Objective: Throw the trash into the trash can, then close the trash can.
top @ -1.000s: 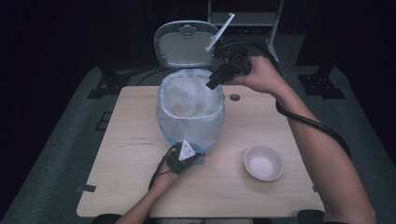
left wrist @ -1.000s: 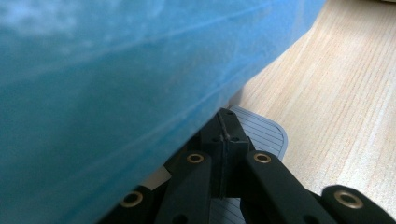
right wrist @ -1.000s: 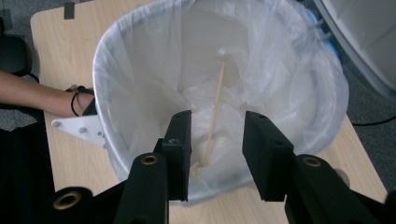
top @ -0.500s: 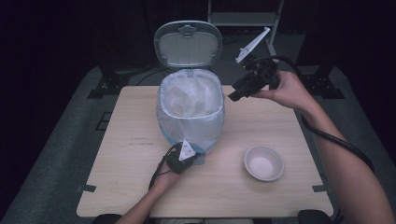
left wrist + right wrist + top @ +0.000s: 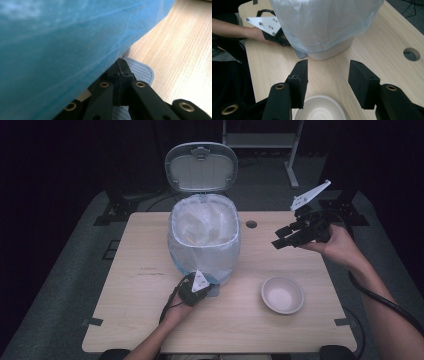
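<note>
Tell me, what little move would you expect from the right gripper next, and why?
Probably a short drop toward the white bowl to pick it up. The right gripper hangs open and empty above the table, its jaws framing the bowl in its own view, while the left gripper, shut, presses the bin's pedal, keeping the lid up.

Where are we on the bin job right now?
Done: the bin's lid stands open and the bag lines the bin, with something pale inside. In hand: the left gripper, shut, presses the pedal at the base; the right gripper, jaws apart and empty, hangs above the table beside the bin. Left: the bowl looks empty; probably release the pedal.
</note>
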